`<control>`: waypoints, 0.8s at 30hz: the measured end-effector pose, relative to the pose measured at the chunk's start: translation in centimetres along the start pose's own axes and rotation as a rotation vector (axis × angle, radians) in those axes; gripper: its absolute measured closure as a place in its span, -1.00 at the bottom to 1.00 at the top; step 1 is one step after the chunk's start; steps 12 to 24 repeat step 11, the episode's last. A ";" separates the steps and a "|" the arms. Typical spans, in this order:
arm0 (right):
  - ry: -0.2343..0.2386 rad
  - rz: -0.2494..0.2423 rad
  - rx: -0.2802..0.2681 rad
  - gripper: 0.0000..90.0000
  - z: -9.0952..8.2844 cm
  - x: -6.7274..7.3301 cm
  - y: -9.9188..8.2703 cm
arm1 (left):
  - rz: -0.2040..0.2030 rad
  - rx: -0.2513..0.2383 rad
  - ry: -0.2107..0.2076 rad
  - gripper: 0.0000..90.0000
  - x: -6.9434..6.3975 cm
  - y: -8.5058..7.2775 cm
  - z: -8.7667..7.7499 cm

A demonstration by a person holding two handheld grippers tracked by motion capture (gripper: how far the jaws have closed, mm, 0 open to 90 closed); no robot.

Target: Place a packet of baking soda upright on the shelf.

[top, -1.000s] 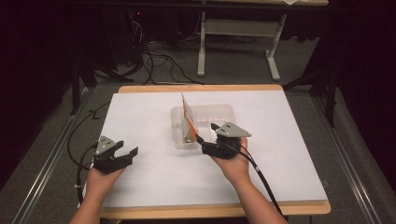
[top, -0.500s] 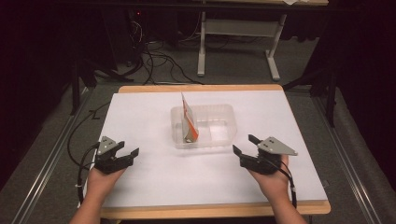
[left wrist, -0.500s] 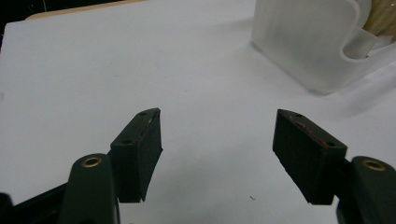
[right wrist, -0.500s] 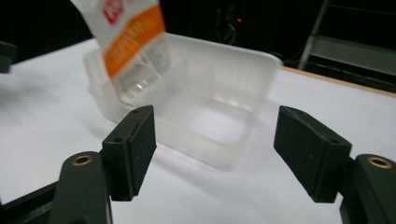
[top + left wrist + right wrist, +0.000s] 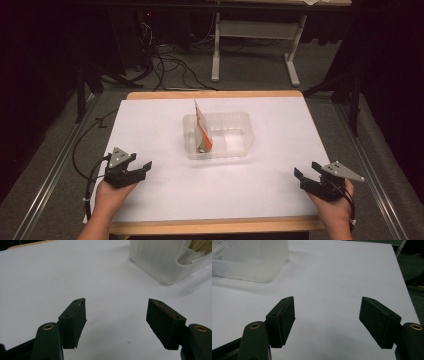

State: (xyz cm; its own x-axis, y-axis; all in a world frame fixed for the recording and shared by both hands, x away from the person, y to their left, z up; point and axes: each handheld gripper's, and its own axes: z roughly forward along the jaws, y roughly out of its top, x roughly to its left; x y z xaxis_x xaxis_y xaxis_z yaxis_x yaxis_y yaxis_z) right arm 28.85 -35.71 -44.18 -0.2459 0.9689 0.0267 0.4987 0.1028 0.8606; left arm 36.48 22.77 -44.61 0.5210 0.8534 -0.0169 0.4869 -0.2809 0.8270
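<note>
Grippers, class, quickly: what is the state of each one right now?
Left gripper: open, jaws wide apart, holding nothing.
Right gripper: open, jaws wide apart, holding nothing.

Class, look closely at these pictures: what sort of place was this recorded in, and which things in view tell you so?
Probably a lab or recording workspace, not a home. A white-covered table stands alone in a dark room, loose cables run over the grey floor behind it, and a person holds a cabled left tool and right tool.
</note>
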 end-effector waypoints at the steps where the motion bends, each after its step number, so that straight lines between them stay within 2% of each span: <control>1: -0.008 0.010 0.003 -0.36 0.1 -0.1 0.0 | 0.001 0.000 0.000 -0.28 -0.1 0.0 0.0; 5: 0.005 0.003 0.031 -0.35 0.6 -0.1 -0.4 | 0.014 -0.010 -0.003 -0.28 -0.3 0.1 -0.1; 24: 0.005 0.005 0.032 -0.35 0.8 0.2 -0.3 | 0.002 -0.014 -0.010 -0.28 0.0 0.1 0.0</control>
